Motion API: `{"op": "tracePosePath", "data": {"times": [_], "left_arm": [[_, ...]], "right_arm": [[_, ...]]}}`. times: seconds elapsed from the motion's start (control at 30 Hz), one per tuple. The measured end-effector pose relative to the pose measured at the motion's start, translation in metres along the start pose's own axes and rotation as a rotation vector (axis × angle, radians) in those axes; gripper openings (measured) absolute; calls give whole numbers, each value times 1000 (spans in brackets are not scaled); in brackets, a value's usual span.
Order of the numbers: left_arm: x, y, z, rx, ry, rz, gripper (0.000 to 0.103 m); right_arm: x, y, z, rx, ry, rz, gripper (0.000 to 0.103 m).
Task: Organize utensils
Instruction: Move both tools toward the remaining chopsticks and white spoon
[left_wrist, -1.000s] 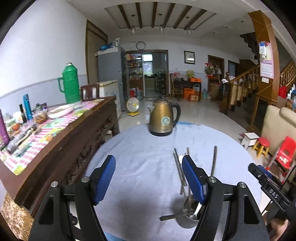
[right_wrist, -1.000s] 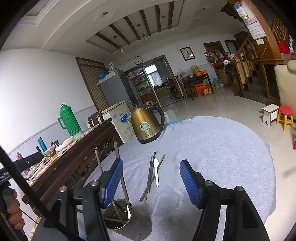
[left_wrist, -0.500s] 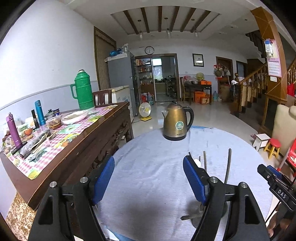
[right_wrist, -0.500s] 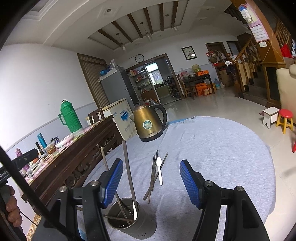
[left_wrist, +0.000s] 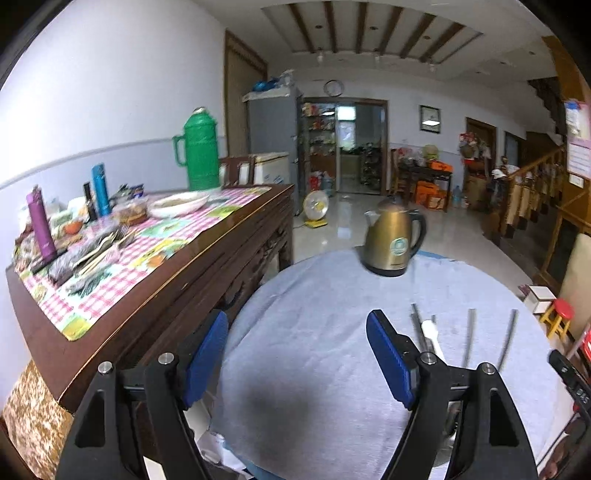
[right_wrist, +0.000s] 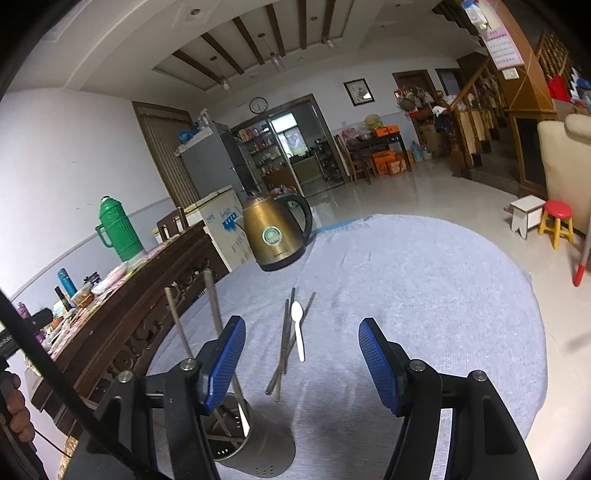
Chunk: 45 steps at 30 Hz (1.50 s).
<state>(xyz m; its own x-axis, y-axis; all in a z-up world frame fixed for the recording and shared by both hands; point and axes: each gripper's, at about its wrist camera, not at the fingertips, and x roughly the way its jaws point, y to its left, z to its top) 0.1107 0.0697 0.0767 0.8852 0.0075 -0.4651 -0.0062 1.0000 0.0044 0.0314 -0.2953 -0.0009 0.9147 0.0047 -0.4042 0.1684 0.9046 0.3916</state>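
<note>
Between the blue pads of the right gripper (right_wrist: 301, 360) nothing is held; its jaws stand wide above the grey cloth (right_wrist: 424, 295). At about 7 o'clock from it stands the metal holder (right_wrist: 255, 443), partly hidden by the left finger, with two chopsticks (right_wrist: 214, 310) rising out of it, tilted a little. At 12 o'clock, well apart from the holder, a loose bundle of chopsticks (right_wrist: 284, 341) lies on the cloth, and a white spoon (right_wrist: 298, 328) lies across it, touching. Farther at 12 o'clock stands the gold kettle (right_wrist: 275, 236).

The left gripper (left_wrist: 295, 360) is also wide and holds nothing. At 3 o'clock from it the two upright chopsticks (left_wrist: 470, 341) and the spoon (left_wrist: 432, 332) show behind its right finger. The kettle (left_wrist: 393, 242) is at 1 o'clock, the wooden sideboard (left_wrist: 207, 258) at 10 o'clock, with a green thermos (left_wrist: 201, 151) on it.
</note>
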Motion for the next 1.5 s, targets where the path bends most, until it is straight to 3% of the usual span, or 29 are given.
{"op": "tracePosePath", "data": {"times": [0.2,0.37,0.43,0.5,0.7,0.87,1.07,1.23,1.5], "left_arm": [[35,22,-11,-46,78,33,78],[65,17,-26,-34,165,12,78],[80,12,-35,-27,211,-7,78],[91,7,-41,-23,247,-26,78],[122,-8,-59,9,343,-60,78],[154,-20,-67,55,411,-94,78],[192,-40,-67,107,481,-140,78],[212,-59,-63,137,509,-169,78],[246,-87,-45,202,536,-171,78]], "right_arm": [[17,-17,-5,48,43,-14,67],[30,-26,-9,62,93,8,67],[37,-29,-10,73,122,29,58],[45,-33,-13,79,156,42,42],[75,-51,-21,130,255,71,40],[122,-60,-12,118,361,102,40],[185,-45,9,42,427,145,40],[246,-26,24,33,505,227,40],[316,-9,28,19,575,225,40]]}}
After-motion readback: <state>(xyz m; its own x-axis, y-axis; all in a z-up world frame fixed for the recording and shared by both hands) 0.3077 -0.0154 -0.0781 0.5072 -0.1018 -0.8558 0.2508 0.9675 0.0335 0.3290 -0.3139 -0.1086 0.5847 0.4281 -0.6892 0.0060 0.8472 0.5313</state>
